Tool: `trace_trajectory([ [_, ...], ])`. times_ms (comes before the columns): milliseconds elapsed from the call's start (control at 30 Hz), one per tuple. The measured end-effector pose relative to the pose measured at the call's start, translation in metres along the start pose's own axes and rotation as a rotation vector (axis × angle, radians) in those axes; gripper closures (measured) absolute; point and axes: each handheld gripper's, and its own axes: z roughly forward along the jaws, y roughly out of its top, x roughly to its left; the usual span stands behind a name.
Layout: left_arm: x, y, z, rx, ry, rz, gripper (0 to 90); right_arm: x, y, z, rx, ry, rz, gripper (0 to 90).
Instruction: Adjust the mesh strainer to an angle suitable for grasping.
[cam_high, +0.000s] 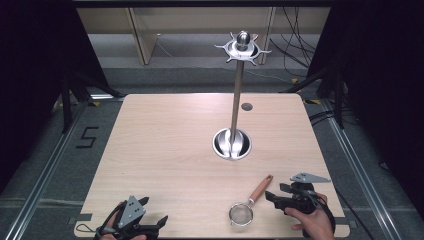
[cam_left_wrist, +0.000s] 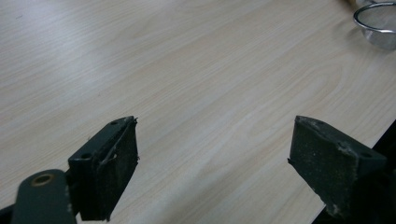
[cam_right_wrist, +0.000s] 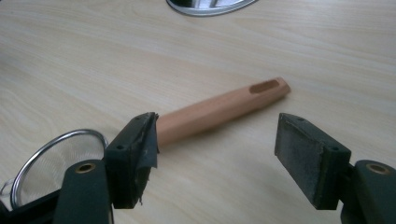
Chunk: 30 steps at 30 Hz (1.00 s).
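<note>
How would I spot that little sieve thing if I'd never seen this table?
Start at the tall metal stand rising from its round base on the wooden table, then look toward the near edge. The strainer lies flat there, just left of the right tongs. It alone has a round mesh bowl and a wooden handle.

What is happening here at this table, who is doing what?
A person sits at a wooden table with a gripper in each hand. The right gripper is open and lined up over the wooden handle of a small strainer that lies flat on the table; it has not closed on it. The left gripper is open too, over bare table near the front edge. A tall metal stand rises farther back.
</note>
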Motion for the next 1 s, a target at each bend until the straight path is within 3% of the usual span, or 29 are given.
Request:
trace_trajectory([
  [33,-0.001,0.0,0.0,0.004,-0.002,-0.009,14.8,0.005,0.002,0.004,0.018,0.004,0.043,30.8],
  [67,0.0,0.0,0.0,-0.001,0.003,-0.009,14.7,0.003,0.005,0.008,0.028,0.009,0.01,30.8],
  [133,0.004,0.0,0.001,-0.003,0.006,0.045,14.8,0.004,0.008,0.016,0.071,-0.015,0.007,30.7],
  [167,0.006,0.001,0.001,0.002,0.007,0.07,14.8,0.006,0.009,0.02,0.099,-0.003,0.026,30.5],
  [200,0.006,0.001,0.001,0.002,0.007,0.07,14.8,0.006,0.009,0.02,0.099,-0.003,0.026,30.5],
  [233,0.0,0.0,0.0,-0.005,-0.003,-0.01,14.8,0.008,0.012,0.025,0.135,0.008,0.031,30.2],
  [267,0.0,0.0,0.0,-0.005,-0.004,-0.009,14.8,0.008,0.013,0.028,0.153,0.012,0.025,29.4],
  [300,0.001,0.0,0.0,-0.009,-0.006,0.002,14.7,0.009,0.014,0.031,0.205,-0.004,0.029,26.3],
  [400,-0.001,0.0,0.001,-0.017,-0.028,-0.032,14.7,0.009,0.018,0.037,0.205,-0.009,0.057,27.1],
  [500,0.0,0.0,0.0,-0.014,-0.03,-0.034,14.8,0.01,0.03,0.049,0.212,-0.01,0.039,25.4],
  [533,0.003,0.001,-0.001,-0.003,-0.024,0.015,14.8,0.011,0.032,0.053,0.213,-0.007,0.022,25.2],
  [567,0.002,0.0,-0.001,-0.007,-0.024,-0.001,14.8,0.013,0.035,0.056,0.225,0.008,0.017,26.0],
  [633,0.001,0.0,0.0,-0.002,-0.028,-0.021,14.8,0.02,0.037,0.063,0.188,-0.009,-0.016,29.5],
  [700,-0.001,0.0,0.0,-0.007,-0.033,-0.036,14.8,0.024,0.039,0.064,0.198,-0.008,-0.035,29.4],
  [733,0.0,0.0,0.0,-0.009,-0.04,-0.015,14.8,0.026,0.041,0.065,0.205,-0.017,-0.057,29.4],
  [800,-0.003,-0.001,0.001,-0.016,-0.044,-0.04,14.8,0.029,0.044,0.071,0.213,-0.016,-0.081,27.9],
  [833,-0.003,0.0,0.001,-0.011,-0.044,-0.033,14.8,0.029,0.045,0.074,0.218,-0.018,-0.076,28.6],
  [900,-0.003,0.0,0.001,-0.011,-0.044,-0.033,14.8,0.031,0.047,0.08,0.272,-0.018,-0.079,29.4],
  [1000,-0.001,0.0,0.0,-0.03,-0.067,-0.021,14.8,0.034,0.048,0.082,0.274,-0.024,-0.144,33.7],
])
